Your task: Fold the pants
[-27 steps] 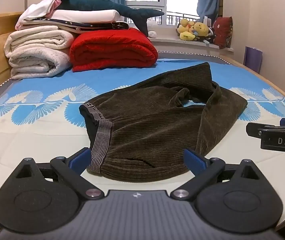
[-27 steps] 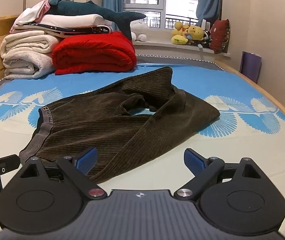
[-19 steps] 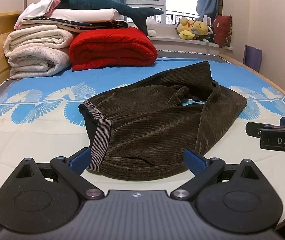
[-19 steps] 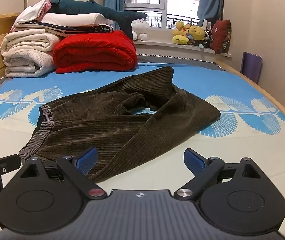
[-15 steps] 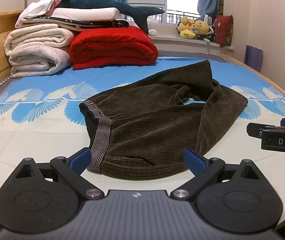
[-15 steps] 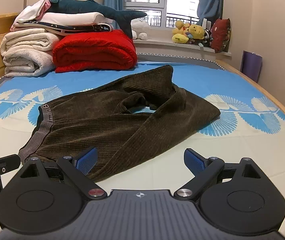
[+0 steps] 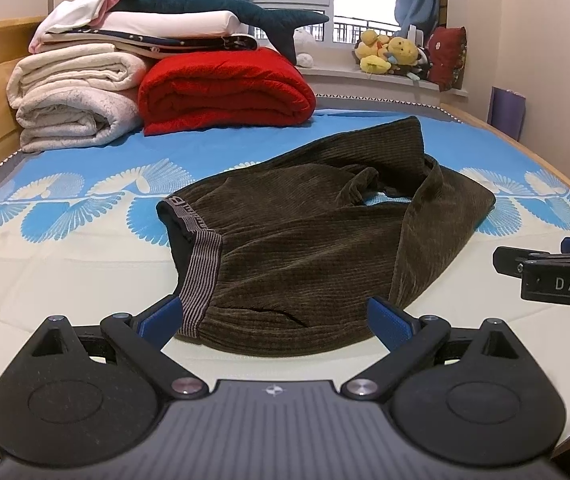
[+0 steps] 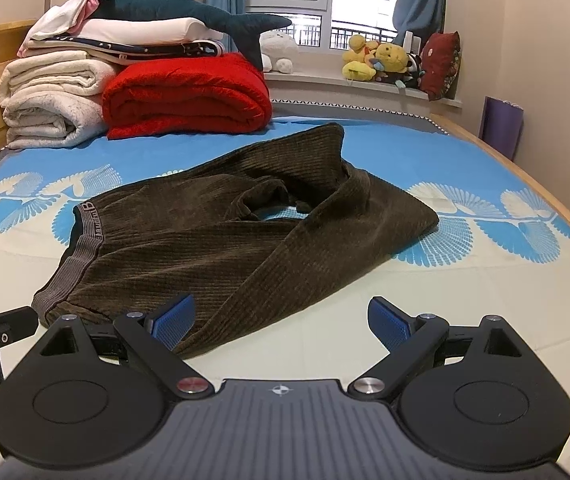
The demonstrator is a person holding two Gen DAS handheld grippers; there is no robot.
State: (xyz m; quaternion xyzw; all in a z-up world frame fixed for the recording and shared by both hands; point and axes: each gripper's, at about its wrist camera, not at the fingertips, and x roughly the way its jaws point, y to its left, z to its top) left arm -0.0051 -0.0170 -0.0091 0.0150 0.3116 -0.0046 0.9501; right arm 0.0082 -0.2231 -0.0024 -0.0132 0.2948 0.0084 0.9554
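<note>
Almost nothing different from a second ago: pants (image 7: pixel 317 240) lying in the same rumpled heap on the bed (image 7: pixel 85 280), waistband (image 7: pixel 199 256) toward the left, legs bunched and crossed toward the window. Only a slight drift of both views; no cloth moved. Left gripper (image 7: pixel 273 316) spread wide, gripping nothing, hovering just short of the near hem. Right gripper (image 8: pixel 281 316) likewise released and empty, left finger (image 8: pixel 173 320) over the near edge of the cloth, right one over bare sheet. Folding not yet begun, by the look of it; likely next need: spreading the legs flat before any fold.
</note>
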